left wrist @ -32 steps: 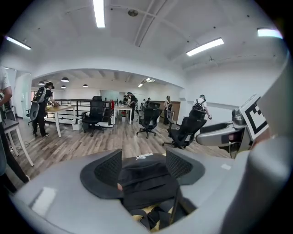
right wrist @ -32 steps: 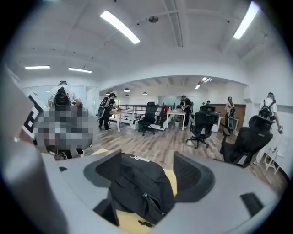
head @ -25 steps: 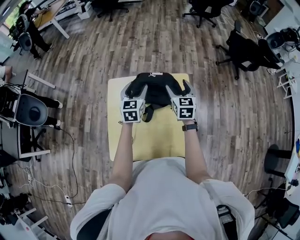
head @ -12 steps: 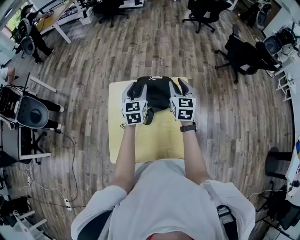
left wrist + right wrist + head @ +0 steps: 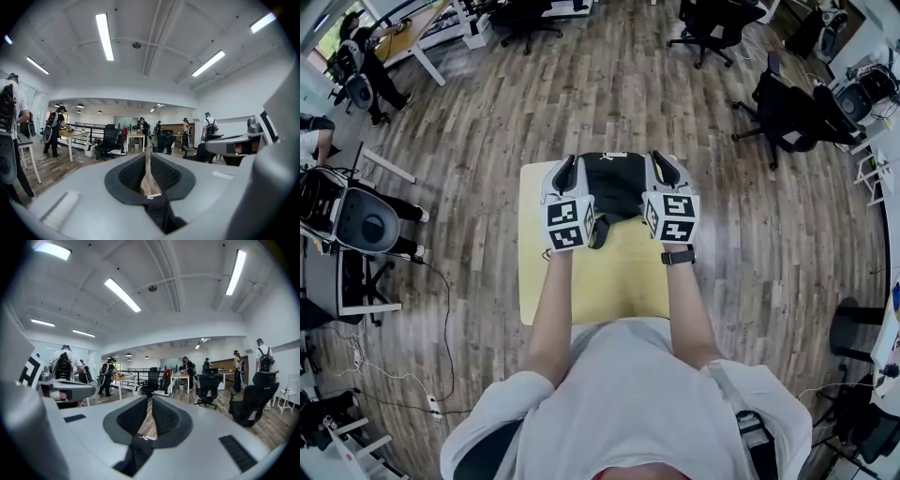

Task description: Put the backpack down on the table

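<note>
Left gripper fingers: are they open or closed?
Closed. The left gripper has just been closing; its fingers leave only a thin slit, with floor showing through and nothing between them.

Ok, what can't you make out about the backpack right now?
Whether the backpack touches the table: head view, its own body hides the underside.
Table's far edge: head view, mostly behind the backpack.
White label print: left gripper view, too small.

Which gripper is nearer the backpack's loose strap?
Left gripper: the strap is right beside it; the right gripper is farther across. Both have just been closing on the backpack.
</note>
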Available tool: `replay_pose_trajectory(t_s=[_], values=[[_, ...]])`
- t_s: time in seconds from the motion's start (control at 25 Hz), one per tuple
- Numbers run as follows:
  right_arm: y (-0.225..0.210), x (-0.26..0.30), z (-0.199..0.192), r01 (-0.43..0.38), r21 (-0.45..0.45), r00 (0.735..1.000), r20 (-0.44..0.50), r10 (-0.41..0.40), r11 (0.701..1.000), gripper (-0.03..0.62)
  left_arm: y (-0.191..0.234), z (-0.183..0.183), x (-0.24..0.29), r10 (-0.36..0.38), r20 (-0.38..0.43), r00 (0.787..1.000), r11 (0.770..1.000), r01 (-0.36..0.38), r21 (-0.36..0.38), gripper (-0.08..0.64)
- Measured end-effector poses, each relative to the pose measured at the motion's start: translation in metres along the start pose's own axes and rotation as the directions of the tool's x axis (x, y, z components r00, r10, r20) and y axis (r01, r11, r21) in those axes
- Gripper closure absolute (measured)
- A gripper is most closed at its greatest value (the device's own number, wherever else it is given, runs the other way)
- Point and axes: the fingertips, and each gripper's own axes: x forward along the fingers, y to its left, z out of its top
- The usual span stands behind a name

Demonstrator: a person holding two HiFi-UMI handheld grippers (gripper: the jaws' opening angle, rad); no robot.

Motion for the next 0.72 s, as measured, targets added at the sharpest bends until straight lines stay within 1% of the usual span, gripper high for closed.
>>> replay_pose_trajectory(t_s=[0.24,0.4,0.52,0.64,0.72], values=[[0.002,-0.014,0.039,0.014,-0.032,0.995,0.097,-0.011,0.999,0.580,-0.004,0.032,-0.011,-0.003,0.058,0.998,0.999,0.000,0.036,0.543],[0.003,-0.024,0.060,0.023,-0.063,0.988,0.154,-0.013,0.998,0.583,-0.010,0.046,-0.017,-0.013,0.087,0.996,0.999,0.009,0.049,0.551],[0.001,-0.034,0.076,0.024,-0.027,0.980,0.199,-0.018,0.999,0.583,-0.011,0.058,-0.022,-0.008,0.124,0.992,0.999,0.001,0.050,0.551],[0.001,-0.036,0.081,0.006,-0.016,0.981,0.192,-0.003,1.000,0.584,-0.011,0.071,-0.028,0.000,0.169,0.986,0.999,-0.006,0.034,0.551],[0.000,-0.037,0.079,-0.009,0.011,0.984,0.177,0.007,1.000,0.584,-0.012,0.076,-0.030,0.012,0.181,0.983,0.999,-0.020,0.044,0.552]])
